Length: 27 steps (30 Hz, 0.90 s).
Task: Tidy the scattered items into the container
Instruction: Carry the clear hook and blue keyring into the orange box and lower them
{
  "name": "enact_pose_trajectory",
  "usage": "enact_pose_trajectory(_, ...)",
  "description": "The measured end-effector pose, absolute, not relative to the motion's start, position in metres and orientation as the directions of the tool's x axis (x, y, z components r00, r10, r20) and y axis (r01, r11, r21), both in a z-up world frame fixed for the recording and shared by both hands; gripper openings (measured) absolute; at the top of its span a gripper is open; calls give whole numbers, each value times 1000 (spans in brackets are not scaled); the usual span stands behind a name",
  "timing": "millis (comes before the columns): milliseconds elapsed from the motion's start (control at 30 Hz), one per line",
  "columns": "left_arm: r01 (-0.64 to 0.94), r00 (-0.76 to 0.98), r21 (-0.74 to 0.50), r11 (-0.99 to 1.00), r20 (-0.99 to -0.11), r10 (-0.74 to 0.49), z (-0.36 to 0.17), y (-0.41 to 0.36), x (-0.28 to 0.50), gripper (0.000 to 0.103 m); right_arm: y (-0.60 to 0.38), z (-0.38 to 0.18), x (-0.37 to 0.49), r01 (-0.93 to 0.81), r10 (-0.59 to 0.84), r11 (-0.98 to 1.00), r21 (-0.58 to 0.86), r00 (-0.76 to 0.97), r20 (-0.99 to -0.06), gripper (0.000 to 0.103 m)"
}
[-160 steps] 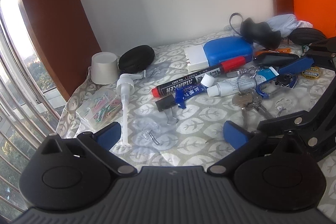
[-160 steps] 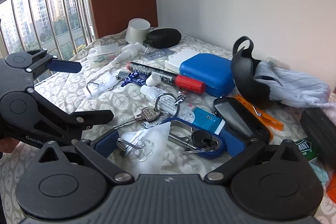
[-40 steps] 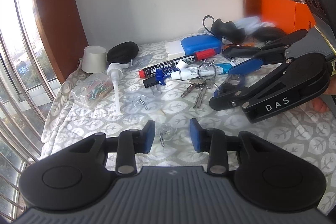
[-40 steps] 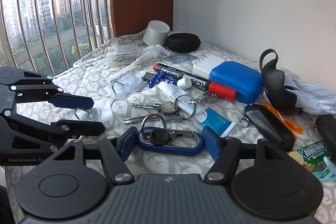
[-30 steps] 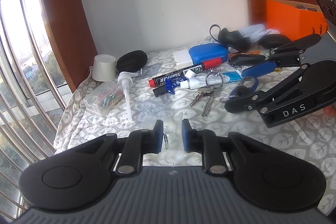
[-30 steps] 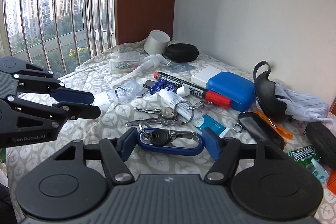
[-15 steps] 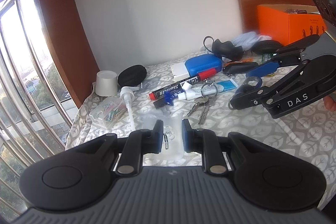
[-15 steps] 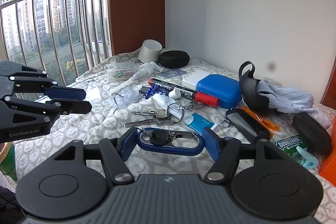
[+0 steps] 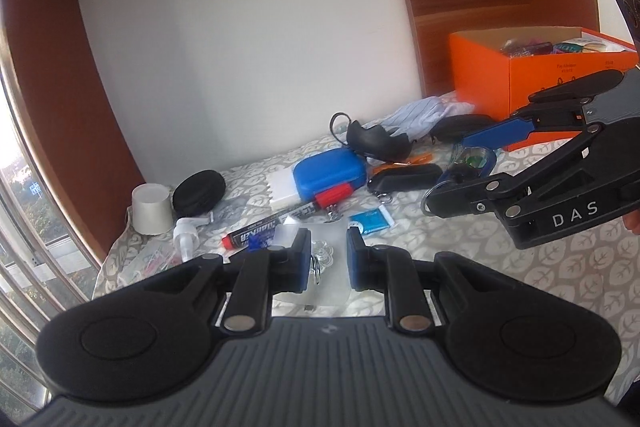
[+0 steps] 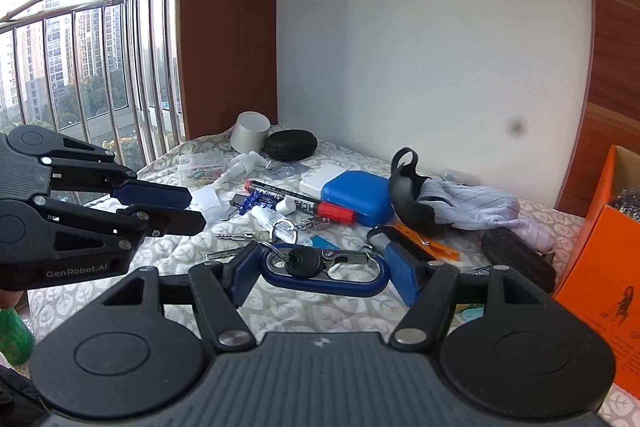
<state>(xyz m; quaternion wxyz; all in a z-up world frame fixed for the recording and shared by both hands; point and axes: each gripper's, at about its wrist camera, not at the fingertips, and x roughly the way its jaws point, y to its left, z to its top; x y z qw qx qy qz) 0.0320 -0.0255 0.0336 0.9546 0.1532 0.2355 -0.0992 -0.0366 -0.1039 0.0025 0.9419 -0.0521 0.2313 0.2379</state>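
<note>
With both loads lifted, the left gripper [image 9: 328, 254] has its jaws clamped on a clear suction hook [image 9: 320, 259] and the right gripper [image 10: 325, 269] squeezes the blue carabiner [image 10: 325, 273] end to end; carry both level toward the orange box [image 9: 532, 65] at two o'clock, then release above its open top.

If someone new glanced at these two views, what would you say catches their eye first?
Probably the blue carabiner with its keys, clamped end to end in the right gripper above the bed. Next, the left gripper, shut on a clear suction hook. Behind them, an open orange box stands at the right, and clutter around a blue case lies on the leaf-print sheet.
</note>
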Motion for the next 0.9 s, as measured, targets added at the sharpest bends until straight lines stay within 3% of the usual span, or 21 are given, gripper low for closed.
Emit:
enact_pose_trajectory(600, 446, 878, 302, 843, -329, -347, 93, -160, 90, 20, -234, 61, -66, -170, 136, 982, -77, 933, -333, 67)
enact_pose_trajectory(900, 484, 860, 295, 824, -333, -386, 94, -216, 121, 20, -301, 68, -63, -19, -2, 998, -68, 953, -302, 67)
